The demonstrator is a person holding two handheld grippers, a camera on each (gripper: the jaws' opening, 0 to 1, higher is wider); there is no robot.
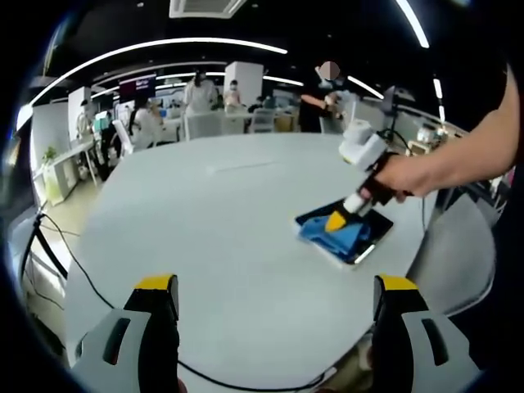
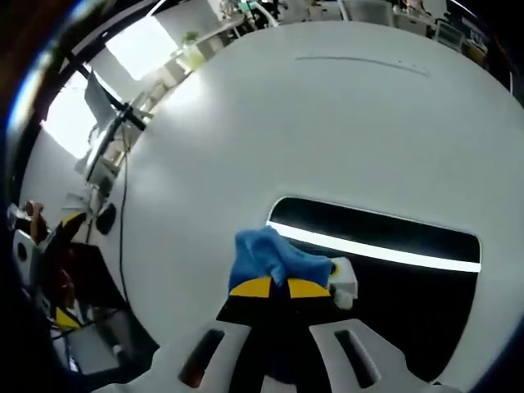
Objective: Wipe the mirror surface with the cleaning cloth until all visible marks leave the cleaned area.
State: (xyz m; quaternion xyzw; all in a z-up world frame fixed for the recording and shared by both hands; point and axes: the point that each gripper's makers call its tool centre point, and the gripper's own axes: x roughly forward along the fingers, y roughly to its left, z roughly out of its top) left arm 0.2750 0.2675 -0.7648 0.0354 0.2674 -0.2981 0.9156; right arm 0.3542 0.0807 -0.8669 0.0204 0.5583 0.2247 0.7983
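A dark rectangular mirror (image 2: 385, 246) lies flat on the white table, reflecting a bright ceiling light strip. A crumpled blue cleaning cloth (image 2: 266, 255) rests on the mirror's left end, and my right gripper (image 2: 281, 287) is shut on it, pressing it to the glass. From the left gripper view, the mirror (image 1: 372, 232) sits near the table's right edge with the blue cloth (image 1: 336, 236) on it, under the right gripper (image 1: 336, 221) held by a person's hand. My left gripper (image 1: 277, 288) hovers open above the table's near side, holding nothing.
The big round white table (image 1: 213, 213) spreads out to the left of the mirror. A black cable (image 1: 74, 262) runs along its near left edge. A grey chair (image 1: 458, 254) stands at the right. Several people and desks fill the far background.
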